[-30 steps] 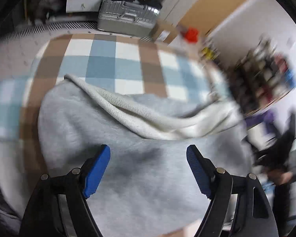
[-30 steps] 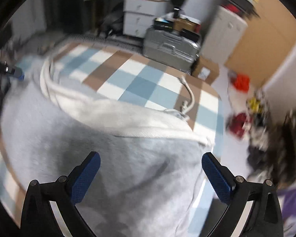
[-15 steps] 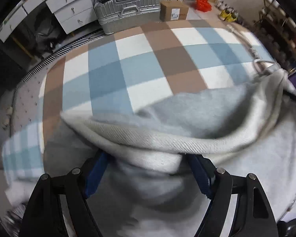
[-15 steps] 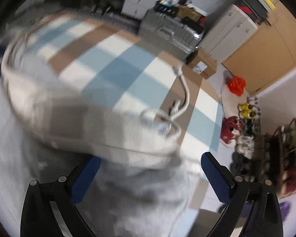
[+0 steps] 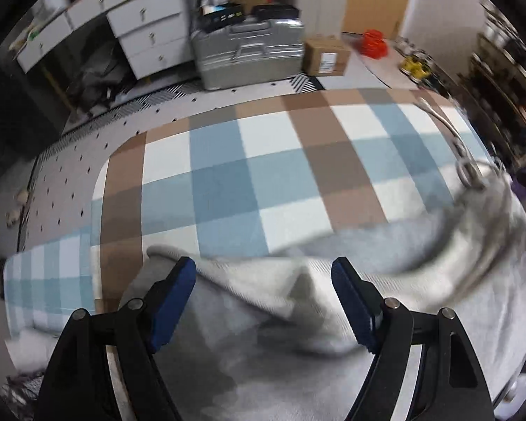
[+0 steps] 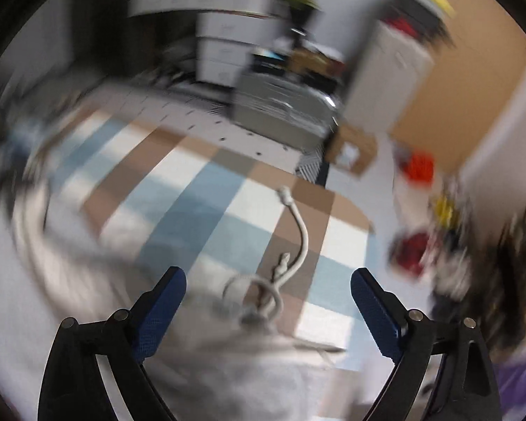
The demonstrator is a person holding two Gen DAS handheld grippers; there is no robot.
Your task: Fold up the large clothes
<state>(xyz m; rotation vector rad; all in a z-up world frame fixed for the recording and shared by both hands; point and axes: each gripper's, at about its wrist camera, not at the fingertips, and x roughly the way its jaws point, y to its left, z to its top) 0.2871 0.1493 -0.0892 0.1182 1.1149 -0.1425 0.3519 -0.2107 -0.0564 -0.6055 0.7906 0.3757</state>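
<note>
A light grey hooded sweatshirt [image 5: 298, 315] lies on a blue, brown and white checked cloth [image 5: 263, 175]. Its cream-lined hood edge runs across the left wrist view. My left gripper [image 5: 263, 277] is open, its blue pads on either side of the hood edge, holding nothing. In the blurred right wrist view the same sweatshirt [image 6: 249, 358] lies low in frame, with its white drawstring [image 6: 298, 235] curling over the checked cloth [image 6: 200, 203]. My right gripper [image 6: 266, 291] is open above the drawstring end of the hood, empty.
Beyond the cloth are a silver suitcase [image 5: 249, 52], a cardboard box [image 5: 326, 56], white drawers [image 5: 147, 35] and a red object [image 5: 375, 42] on the floor. A dotted grey mat [image 5: 70, 175] borders the cloth at left. Clutter lines the right side.
Both grippers have drawn back toward the near edge, so more checked cloth shows. The hood edge now lies lower between my left pads. The right view is swinging fast and blurred.
</note>
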